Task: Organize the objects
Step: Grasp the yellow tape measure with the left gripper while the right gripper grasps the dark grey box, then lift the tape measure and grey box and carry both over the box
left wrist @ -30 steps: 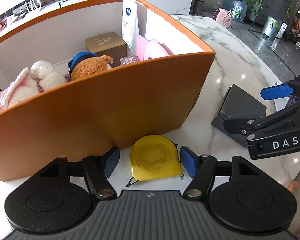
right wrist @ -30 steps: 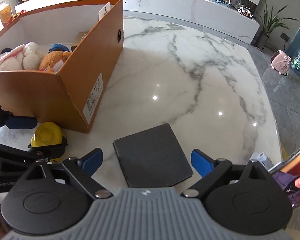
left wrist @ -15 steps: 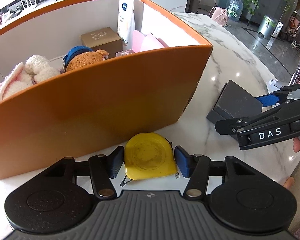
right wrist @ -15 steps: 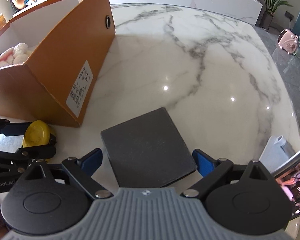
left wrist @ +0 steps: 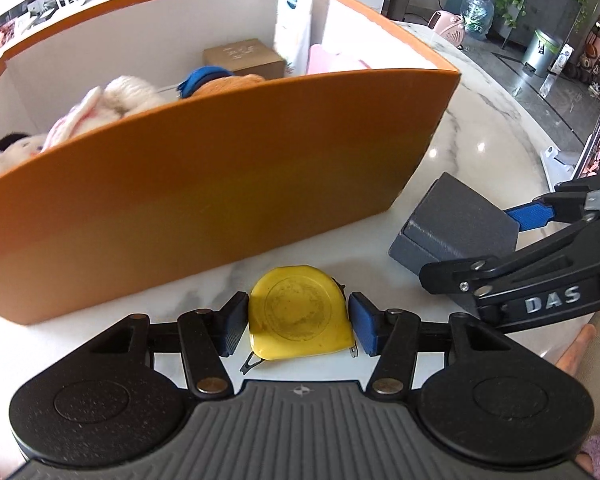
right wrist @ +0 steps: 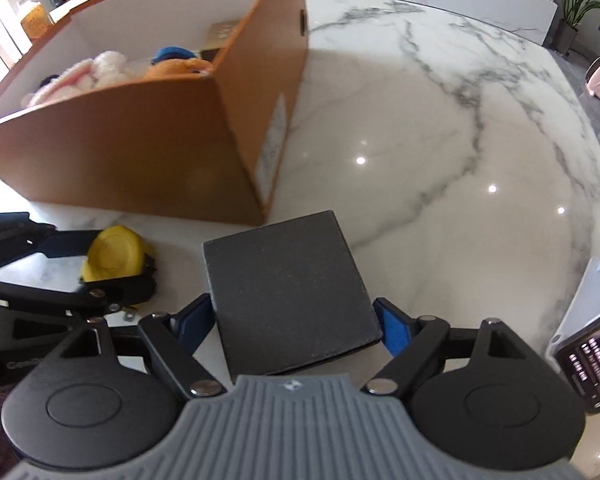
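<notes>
In the left wrist view the left gripper point(left wrist: 298, 322) is clamped on the yellow tape measure point(left wrist: 299, 317) lying on the marble table point(left wrist: 480, 128) before the orange box point(left wrist: 220, 184), apparently to lift it in, while in the right wrist view the right gripper point(right wrist: 292, 322), its jaws just closing, straddles the dark grey box point(right wrist: 288, 292) without visibly pressing it.

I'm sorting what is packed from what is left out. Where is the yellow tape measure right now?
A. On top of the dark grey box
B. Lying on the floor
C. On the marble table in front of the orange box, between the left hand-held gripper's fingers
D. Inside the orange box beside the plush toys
C: the yellow tape measure lies on the marble table outside the orange box, between the fingers of the left hand-held gripper.
</notes>
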### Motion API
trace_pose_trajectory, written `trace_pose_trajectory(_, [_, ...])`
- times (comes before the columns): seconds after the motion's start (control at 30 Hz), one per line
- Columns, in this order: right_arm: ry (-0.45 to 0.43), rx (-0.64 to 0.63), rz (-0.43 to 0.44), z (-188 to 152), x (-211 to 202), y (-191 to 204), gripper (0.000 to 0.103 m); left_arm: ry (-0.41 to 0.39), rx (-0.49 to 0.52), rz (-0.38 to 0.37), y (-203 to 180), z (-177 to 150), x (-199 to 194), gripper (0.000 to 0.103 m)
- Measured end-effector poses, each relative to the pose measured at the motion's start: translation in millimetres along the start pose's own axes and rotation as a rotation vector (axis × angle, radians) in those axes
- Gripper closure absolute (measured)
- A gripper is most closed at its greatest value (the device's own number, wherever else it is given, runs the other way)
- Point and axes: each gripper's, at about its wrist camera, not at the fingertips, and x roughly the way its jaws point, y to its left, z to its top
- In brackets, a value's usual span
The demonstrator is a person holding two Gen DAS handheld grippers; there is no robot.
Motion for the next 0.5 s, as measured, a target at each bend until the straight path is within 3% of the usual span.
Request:
trace_pose_trajectory(0.23, [-0.030, 0.045, 0.054, 2.9, -27.3, 15.4, 0.019, 0.000, -0.032, -0.006, 13.7, -7.5, -11.1, 0.039])
trace_pose_trajectory(0.5, [-0.027, 0.048, 0.082, 5.8, -46.7, 35.4, 0.019, -0.062, -0.070, -0.058, 28.9, -8.3, -36.4, 0.040])
